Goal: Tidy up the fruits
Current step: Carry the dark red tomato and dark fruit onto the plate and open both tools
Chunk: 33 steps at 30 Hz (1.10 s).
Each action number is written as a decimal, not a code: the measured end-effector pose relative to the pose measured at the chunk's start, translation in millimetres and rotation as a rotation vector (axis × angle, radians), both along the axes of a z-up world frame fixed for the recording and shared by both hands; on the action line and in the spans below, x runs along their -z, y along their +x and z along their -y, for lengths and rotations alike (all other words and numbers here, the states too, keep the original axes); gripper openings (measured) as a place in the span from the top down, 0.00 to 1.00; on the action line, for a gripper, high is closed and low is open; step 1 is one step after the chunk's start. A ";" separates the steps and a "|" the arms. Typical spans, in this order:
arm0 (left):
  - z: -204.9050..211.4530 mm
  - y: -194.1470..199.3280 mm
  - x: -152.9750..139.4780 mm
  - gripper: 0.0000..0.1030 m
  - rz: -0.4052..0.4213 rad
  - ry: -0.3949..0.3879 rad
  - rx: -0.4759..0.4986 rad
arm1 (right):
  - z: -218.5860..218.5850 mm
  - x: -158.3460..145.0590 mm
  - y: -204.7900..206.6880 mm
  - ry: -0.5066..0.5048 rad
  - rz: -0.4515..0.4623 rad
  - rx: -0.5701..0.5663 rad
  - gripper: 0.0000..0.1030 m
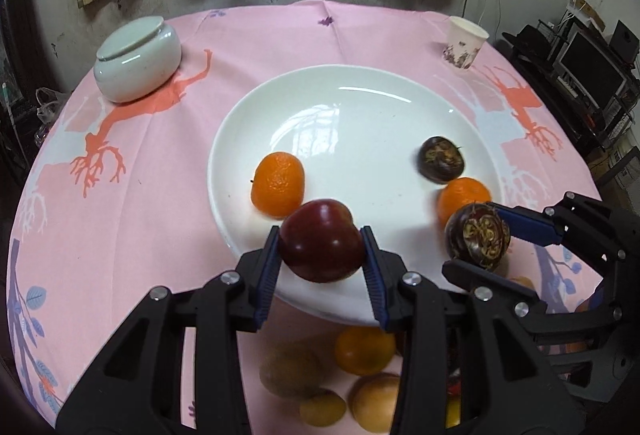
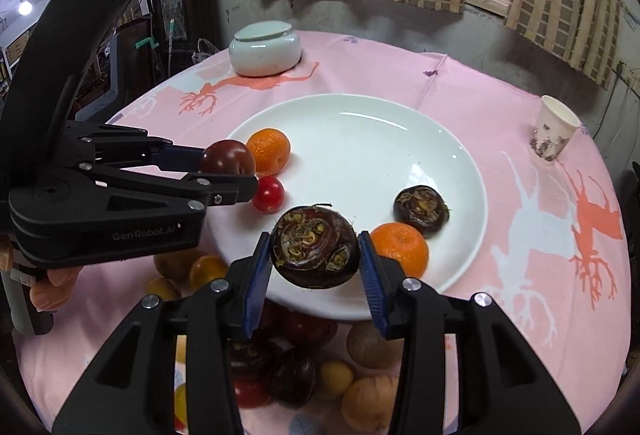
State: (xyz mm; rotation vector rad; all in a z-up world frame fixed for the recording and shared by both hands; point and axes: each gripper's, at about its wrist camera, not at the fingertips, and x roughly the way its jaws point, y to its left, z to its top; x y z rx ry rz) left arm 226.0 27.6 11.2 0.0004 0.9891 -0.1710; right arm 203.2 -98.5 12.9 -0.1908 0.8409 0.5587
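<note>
My left gripper (image 1: 320, 251) is shut on a dark red plum (image 1: 320, 247), held just above the near rim of a white plate (image 1: 360, 107). To its right, my right gripper (image 1: 472, 237) is shut on a dark brown water chestnut (image 1: 478, 237). The right wrist view shows that water chestnut (image 2: 314, 247) pinched between the blue pads of the right gripper (image 2: 314, 255) over the plate's (image 2: 360, 155) near edge. On the plate lie two oranges (image 2: 269, 150) (image 2: 400, 247), another water chestnut (image 2: 420, 205) and a red cherry tomato (image 2: 269, 194).
A pile of several loose fruits (image 2: 300, 363) lies on the pink tablecloth (image 2: 500, 107) in front of the plate. A lidded pale ceramic jar (image 2: 265, 47) stands at the far left and a paper cup (image 2: 554, 135) at the far right. A person's fingers (image 2: 52, 283) grip the left tool.
</note>
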 end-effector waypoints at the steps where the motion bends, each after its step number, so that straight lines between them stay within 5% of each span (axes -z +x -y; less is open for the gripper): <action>1: -1.4 3.0 3.1 0.62 -0.007 -0.002 -0.005 | -2.5 3.3 3.2 -0.002 -0.006 -0.002 0.58; 7: -2.8 10.2 10.9 0.60 -0.012 0.005 -0.012 | -13.6 17.8 9.6 -0.032 -0.031 -0.009 0.56; 11: -4.4 4.2 -0.8 0.35 0.021 0.010 -0.033 | -7.1 10.1 4.9 0.000 -0.024 0.019 0.44; 21: -8.7 -40.5 -35.3 0.32 0.083 0.005 -0.022 | 36.9 -17.8 -37.9 0.060 -0.001 0.065 0.39; 33: 7.4 -124.3 -11.3 0.28 0.059 0.036 0.050 | 87.9 -16.2 -95.7 0.150 -0.023 0.167 0.39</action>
